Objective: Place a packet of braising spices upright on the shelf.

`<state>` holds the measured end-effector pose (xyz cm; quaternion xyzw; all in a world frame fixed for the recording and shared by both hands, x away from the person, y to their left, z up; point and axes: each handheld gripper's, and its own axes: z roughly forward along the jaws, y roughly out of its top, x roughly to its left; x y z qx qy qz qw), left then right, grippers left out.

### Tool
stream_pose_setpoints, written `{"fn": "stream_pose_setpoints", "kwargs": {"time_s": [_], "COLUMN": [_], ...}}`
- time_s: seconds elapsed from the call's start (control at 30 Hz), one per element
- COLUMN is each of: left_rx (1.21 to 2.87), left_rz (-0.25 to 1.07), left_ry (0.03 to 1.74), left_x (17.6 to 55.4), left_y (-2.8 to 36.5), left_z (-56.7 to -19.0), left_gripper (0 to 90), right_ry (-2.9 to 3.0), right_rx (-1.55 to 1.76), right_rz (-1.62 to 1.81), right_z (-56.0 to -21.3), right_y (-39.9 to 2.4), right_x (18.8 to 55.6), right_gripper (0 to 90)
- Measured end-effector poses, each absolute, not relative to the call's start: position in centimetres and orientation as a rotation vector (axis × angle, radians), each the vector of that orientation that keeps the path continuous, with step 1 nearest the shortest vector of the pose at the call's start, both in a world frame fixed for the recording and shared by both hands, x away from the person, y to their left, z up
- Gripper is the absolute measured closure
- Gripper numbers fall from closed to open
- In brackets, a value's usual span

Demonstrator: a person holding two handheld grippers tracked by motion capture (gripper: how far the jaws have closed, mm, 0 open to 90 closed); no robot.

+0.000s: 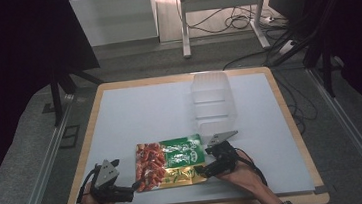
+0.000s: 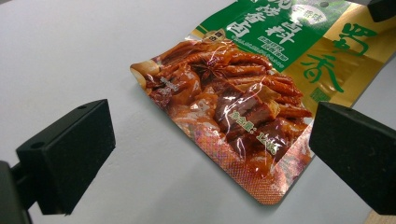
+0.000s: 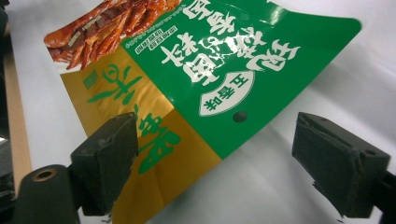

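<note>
Nearest the person, the left gripper (image 1: 136,186) sits low at the front left of the table (image 1: 134,111), its jaws spread wide and holding nothing. In the left gripper view the red, picture-printed end of the snack packet (image 2: 243,116) lies flat on the white surface between and just beyond those jaws, touching neither.

To the right, the right gripper (image 1: 201,170) points at the packet's (image 1: 171,163) green and gold end. Its jaws stand apart on either side of that edge; in the right gripper view the gold corner of the packet (image 3: 187,88) lies next to the left pad, while the right pad stands clear over bare table. The pads do not press on it.

Farther back, beyond the packet, a clear plastic box (image 1: 212,99) stands on the table, right of centre.
</note>
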<state>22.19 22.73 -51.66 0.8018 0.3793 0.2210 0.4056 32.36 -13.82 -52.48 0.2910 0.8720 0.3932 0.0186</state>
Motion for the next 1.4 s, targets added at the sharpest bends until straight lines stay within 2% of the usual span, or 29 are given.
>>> {"fn": "stream_pose_setpoints", "kwargs": {"time_s": [0.2,0.6,0.9,1.07,1.4], "left_rx": [2.026,2.028,2.028,2.025,2.015], "left_rz": [0.558,0.565,0.568,0.576,0.584], "left_ry": [0.957,0.959,0.958,0.963,0.966], "left_x": [22.2,22.2,22.2,22.1,22.1], "left_y": [22.7,22.7,22.8,22.9,23.0], "left_z": [-51.7,-51.6,-51.6,-51.6,-51.6], "left_gripper": [0.3,0.4,0.5,0.5,0.5], "right_ry": [2.741,2.739,2.737,2.754,2.746], "right_rx": [0.906,0.773,0.775,0.725,0.739], "right_rz": [1.234,1.188,1.151,1.173,1.231], "right_z": [-52.6,-51.7,-51.6,-50.9,-48.8], "right_y": [-13.4,-11.8,-11.0,-10.8,-10.5], "right_x": [32.9,33.4,34.2,34.1,34.3], "right_gripper": [25.2,57.0,74.1,87.5,89.4]}}
